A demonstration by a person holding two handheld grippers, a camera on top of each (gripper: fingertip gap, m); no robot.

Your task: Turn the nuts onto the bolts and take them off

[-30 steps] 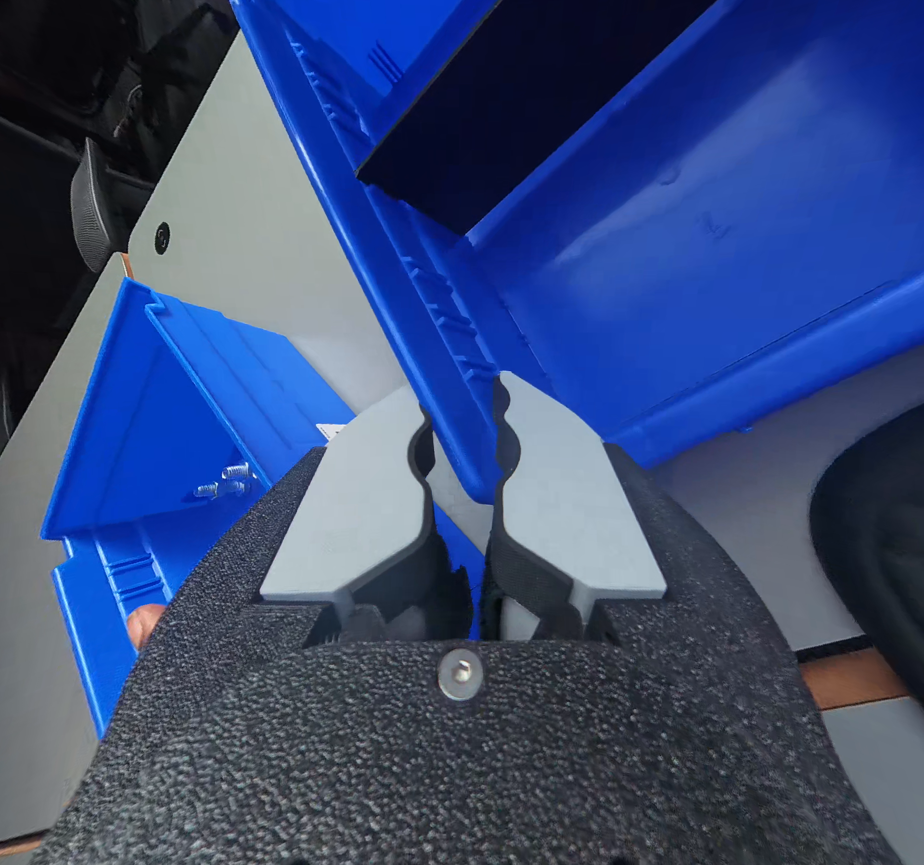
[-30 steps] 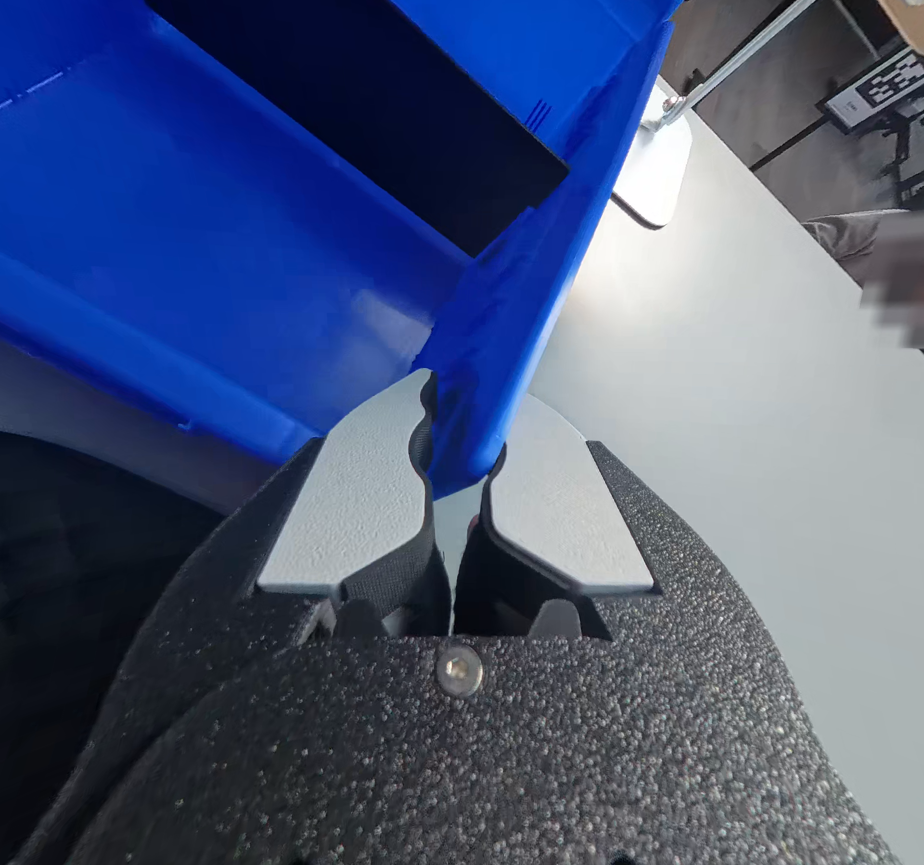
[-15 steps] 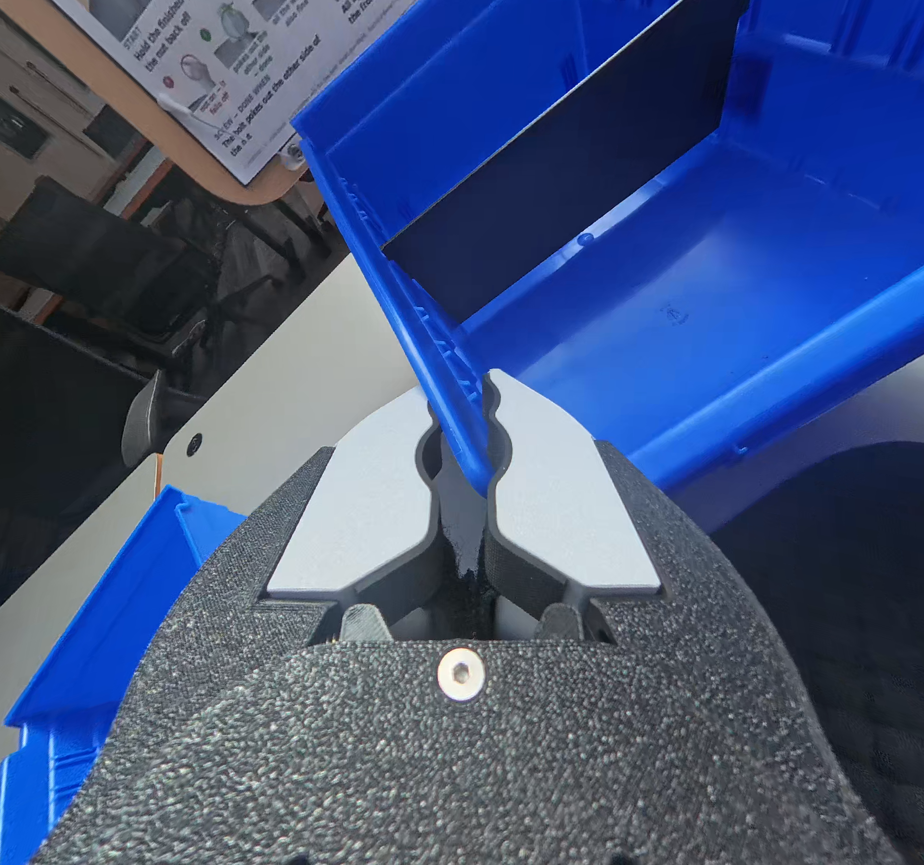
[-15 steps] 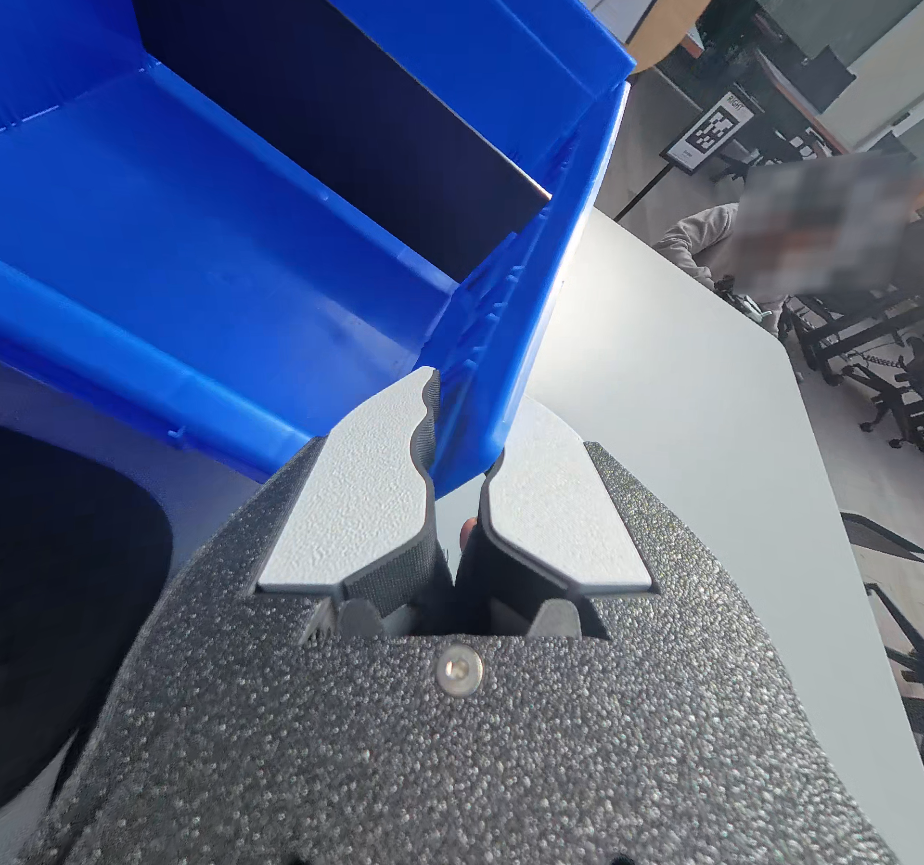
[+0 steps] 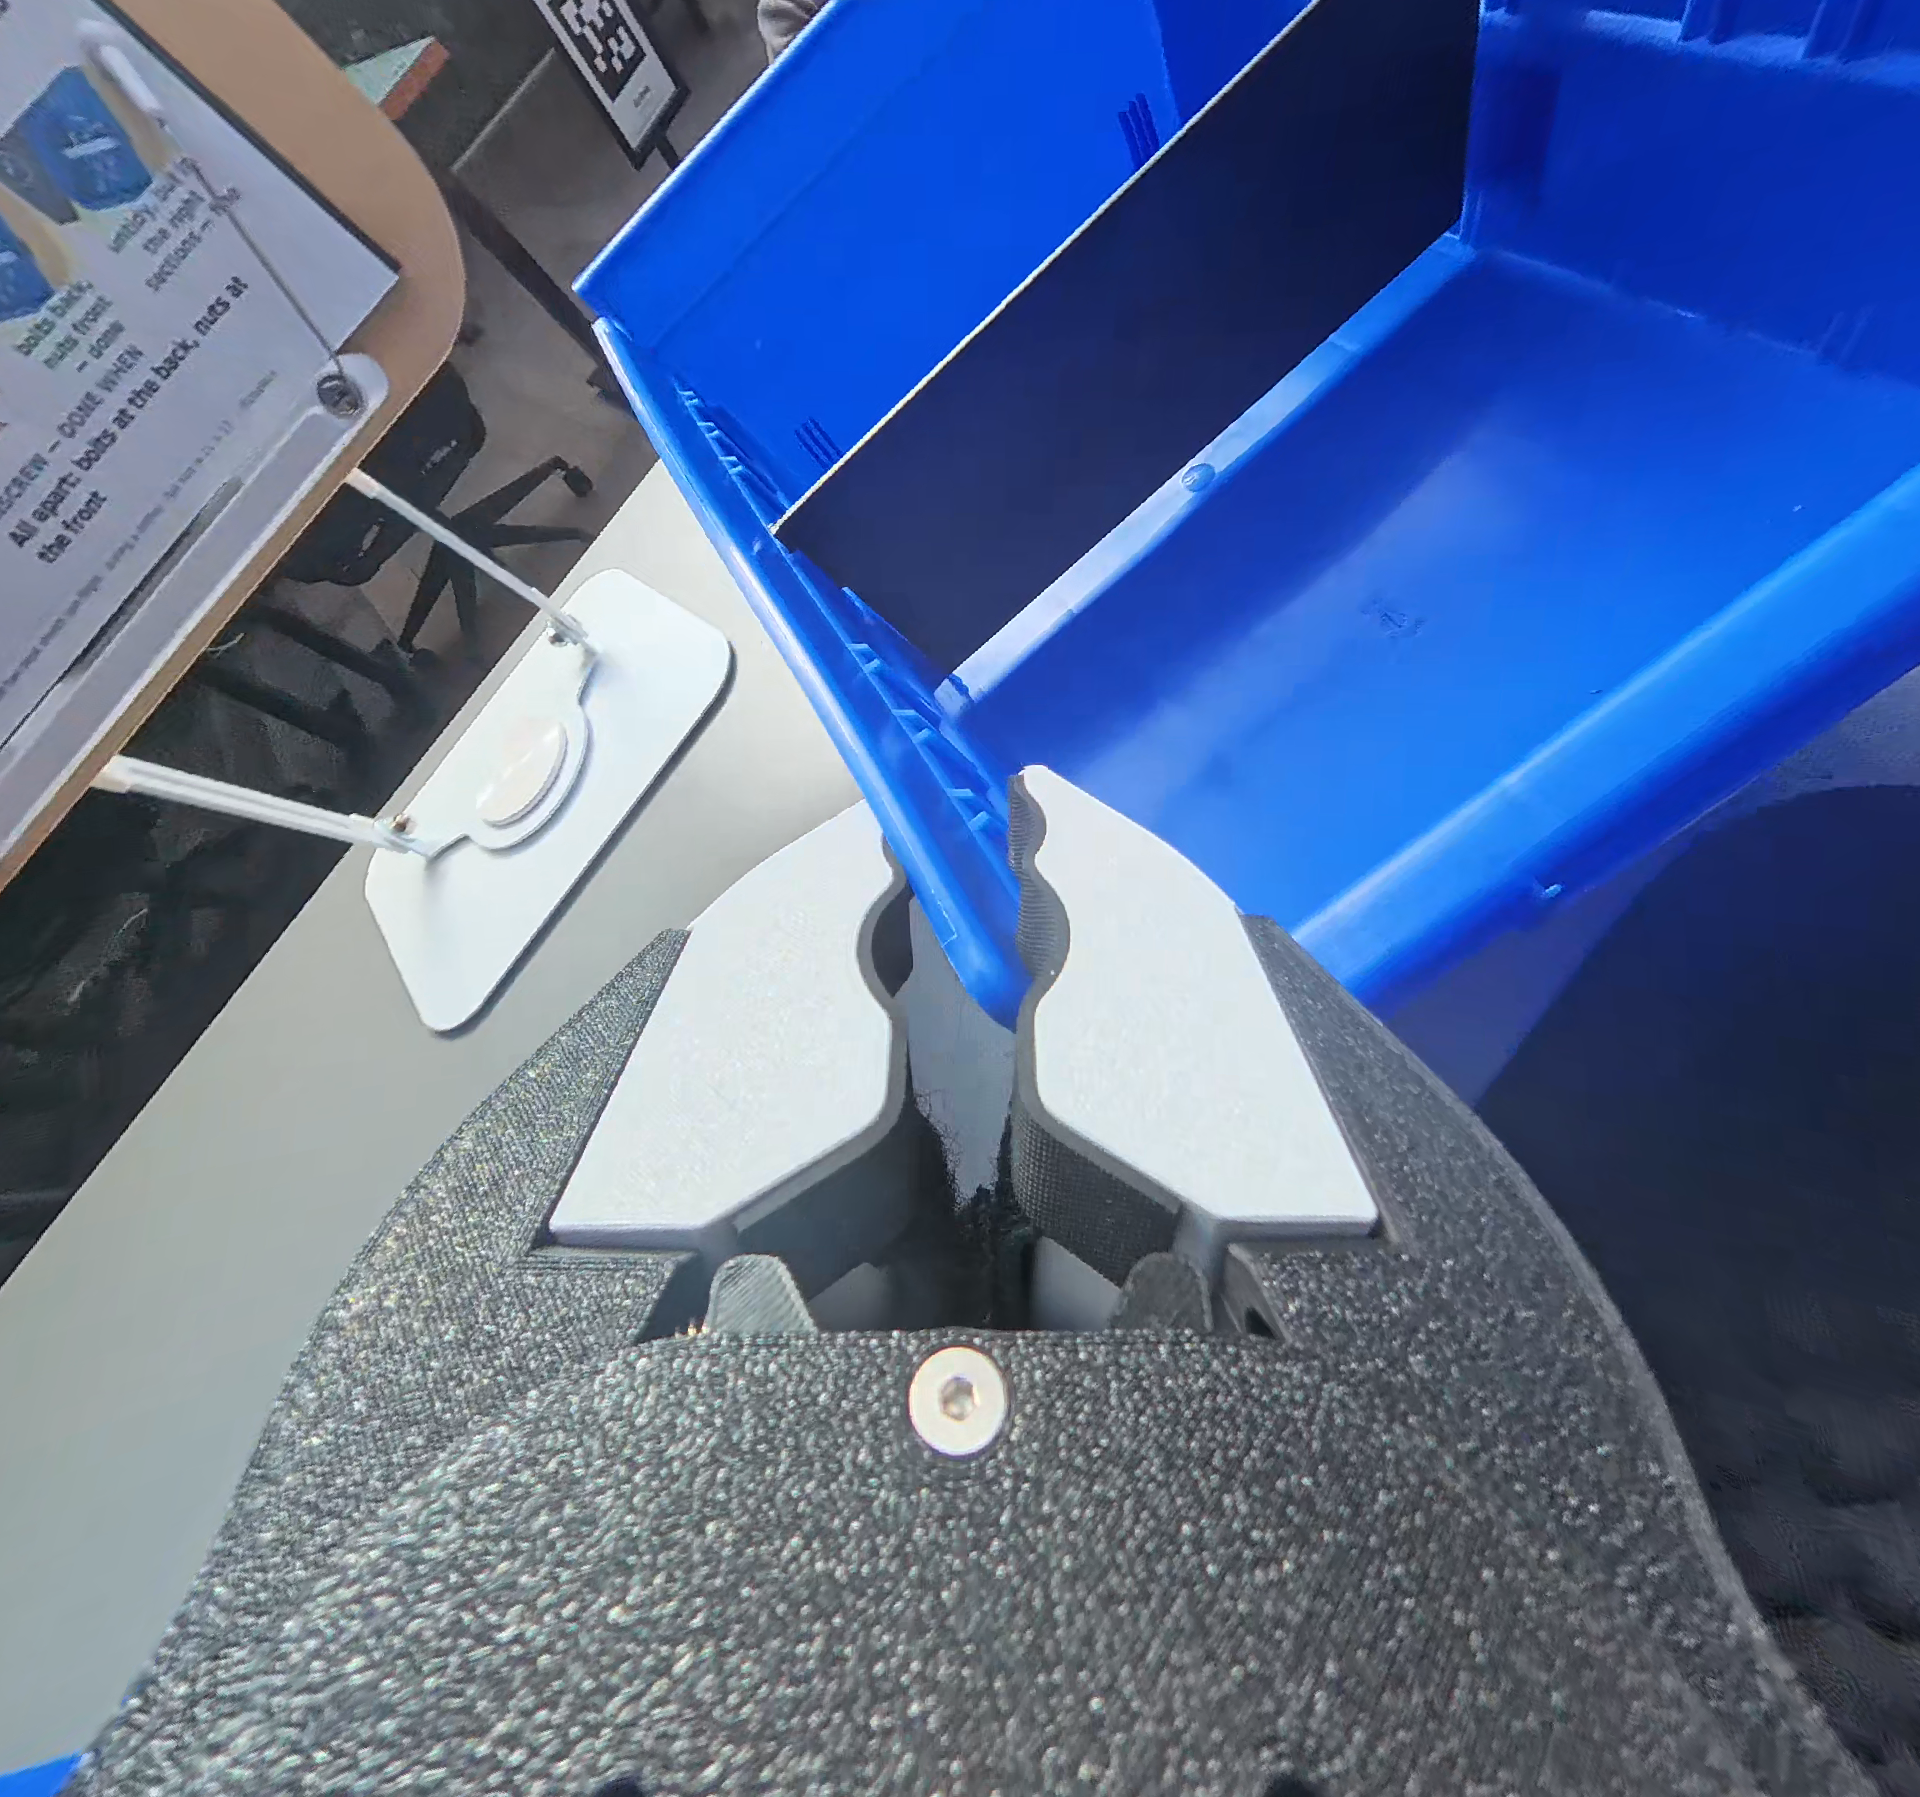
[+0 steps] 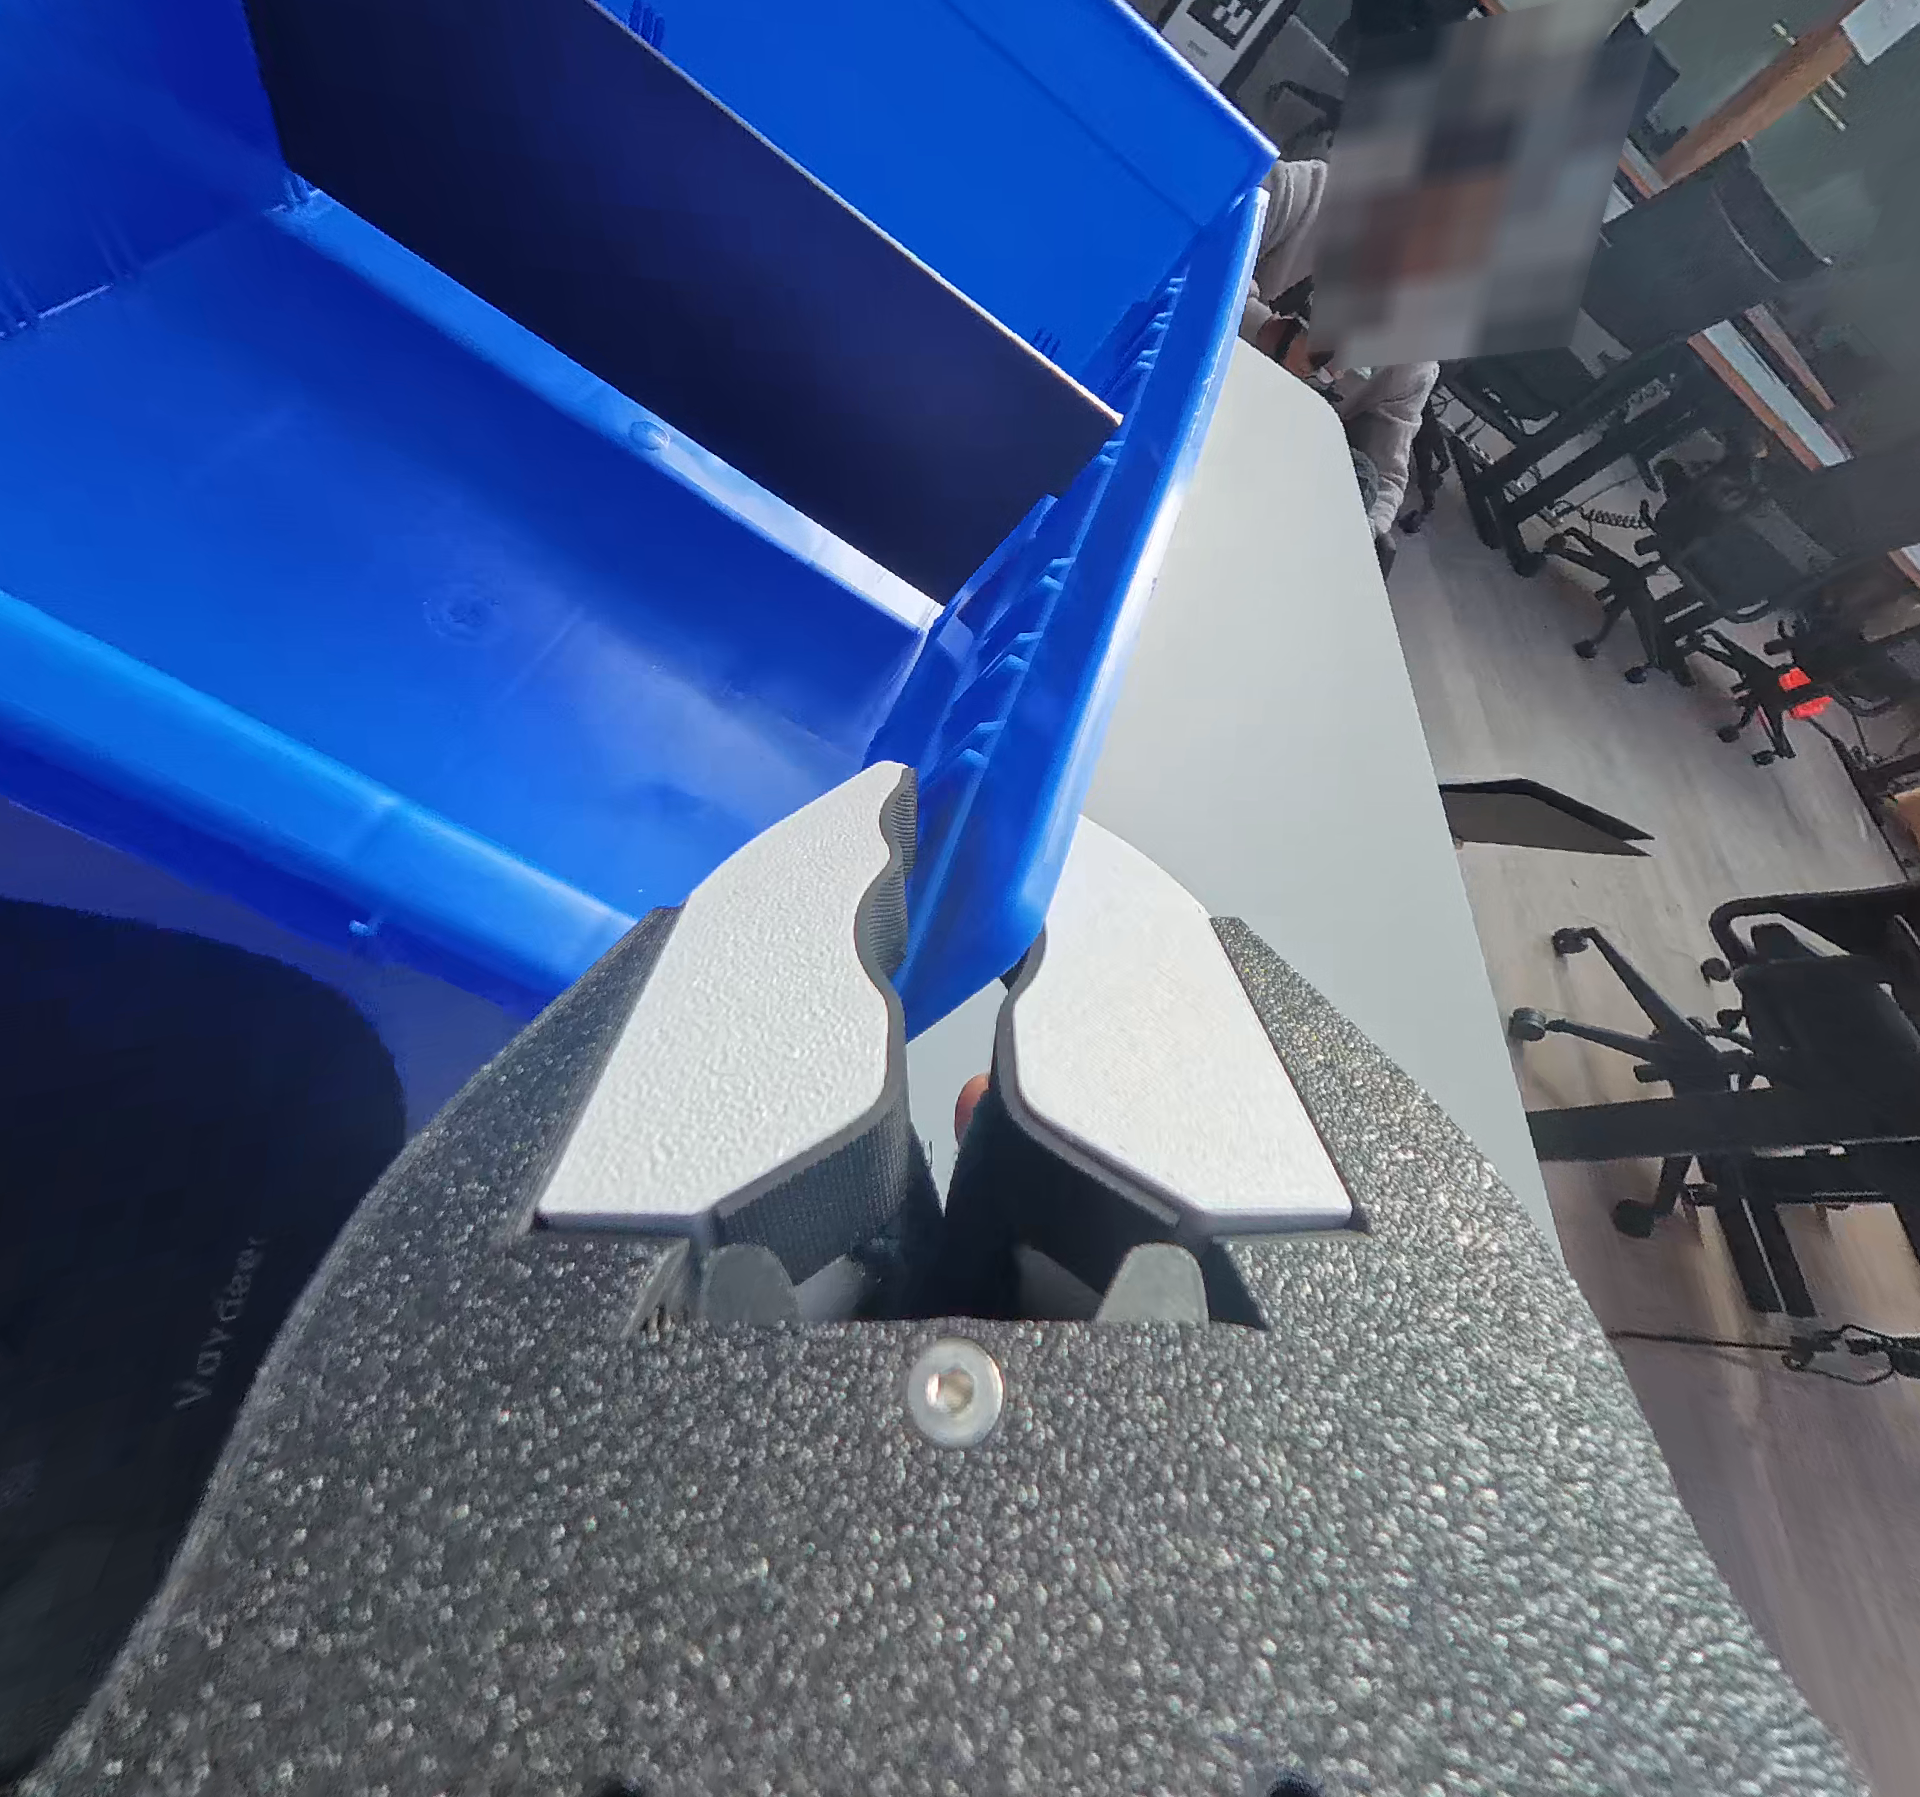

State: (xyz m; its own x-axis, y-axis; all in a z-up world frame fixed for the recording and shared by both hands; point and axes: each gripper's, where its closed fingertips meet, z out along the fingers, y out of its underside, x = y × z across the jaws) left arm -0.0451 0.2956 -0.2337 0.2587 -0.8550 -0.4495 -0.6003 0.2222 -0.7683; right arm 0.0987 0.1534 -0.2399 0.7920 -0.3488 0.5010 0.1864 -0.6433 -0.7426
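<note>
Your left gripper [image 5: 961, 900] is clenched on the left side wall of the blue bin [image 5: 1455, 604], and your right gripper [image 6: 961, 900] is clenched on the bin's right side wall, so you hold the bin between the two, tipped and, as far as I can judge, off the desk [image 5: 156, 1280].

The risk is a slip: each gripper bites only a thin rim near the front corner, so if you tilt further or pull the grippers apart unevenly, the wall could slide out and the bin drop or twist. A hard squeeze may also flex the plastic wall.

No nuts or bolts show in either view. The front compartment, at 1 o'clock from the left gripper, looks bare, and the space behind the dark divider [image 5: 1143, 345] is mostly hidden, so I cannot tell where they lie.

The left wrist view alone shows the instruction board [image 5: 156, 293] at 10 o'clock and its stand base [image 5: 551, 802] on the desk. The right wrist view alone shows office chairs [image 6: 1766, 1072] on the floor at 3 o'clock and a fingertip [image 6: 971, 1103] between the gripper's fingers.
</note>
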